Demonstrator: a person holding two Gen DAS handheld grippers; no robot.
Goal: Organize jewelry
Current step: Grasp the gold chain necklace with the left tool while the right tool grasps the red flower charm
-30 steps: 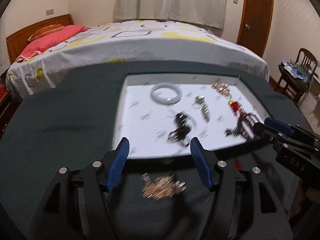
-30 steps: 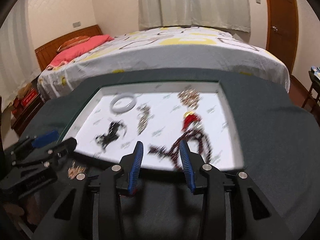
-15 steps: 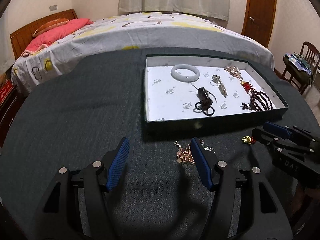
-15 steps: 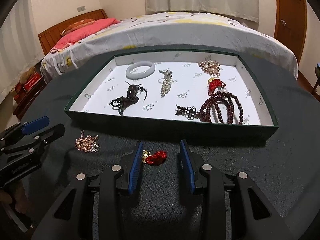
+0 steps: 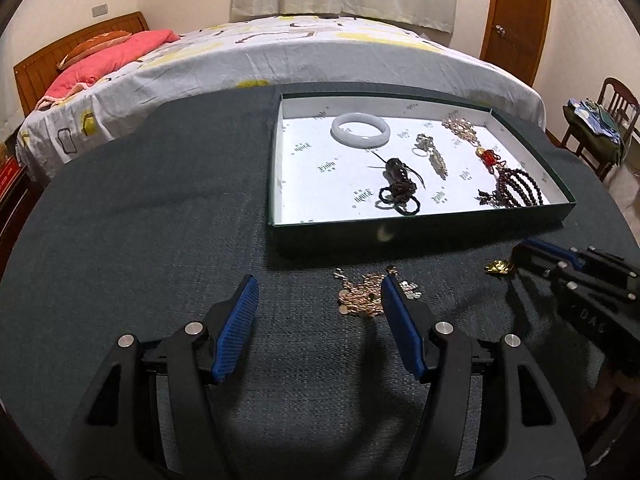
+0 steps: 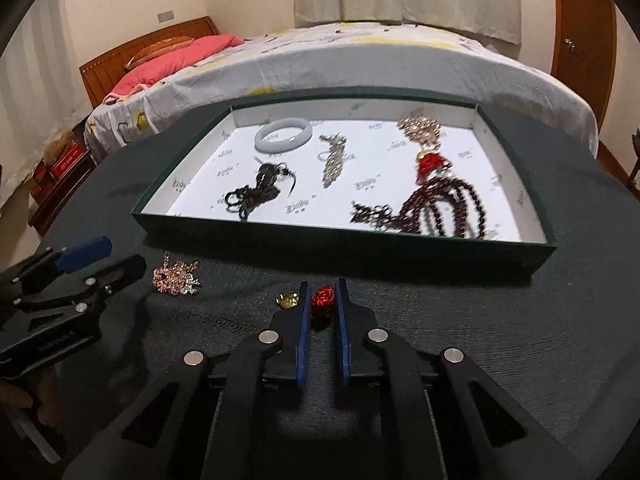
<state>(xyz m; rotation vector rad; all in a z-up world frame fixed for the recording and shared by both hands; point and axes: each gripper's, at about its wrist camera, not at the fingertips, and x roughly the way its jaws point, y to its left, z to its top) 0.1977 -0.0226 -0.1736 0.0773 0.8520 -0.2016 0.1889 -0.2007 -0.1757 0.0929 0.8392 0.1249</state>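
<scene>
A dark green tray (image 5: 420, 236) with a white floor holds a white bangle (image 5: 360, 129), a black cord piece (image 5: 398, 190), a silver pendant (image 5: 434, 156), a gold chain (image 5: 460, 128) and dark red beads (image 5: 516, 192). A rose-gold chain (image 5: 362, 294) lies on the dark cloth in front of the tray, by my open left gripper (image 5: 318, 304). My right gripper (image 6: 321, 294) is shut on a red ornament (image 6: 322, 298) with a gold charm (image 6: 287, 300) beside its left finger. The tray (image 6: 340, 244) and the chain (image 6: 176, 278) also show in the right wrist view.
The table is round with a dark cloth (image 5: 140, 220). A bed (image 5: 280, 52) stands behind it, a wooden door (image 5: 516, 20) at the back right and a chair (image 5: 600, 128) at the far right.
Both grippers pulled back from over the tray to the cloth in front of it. The right gripper closed on the red ornament. The left gripper stayed open.
</scene>
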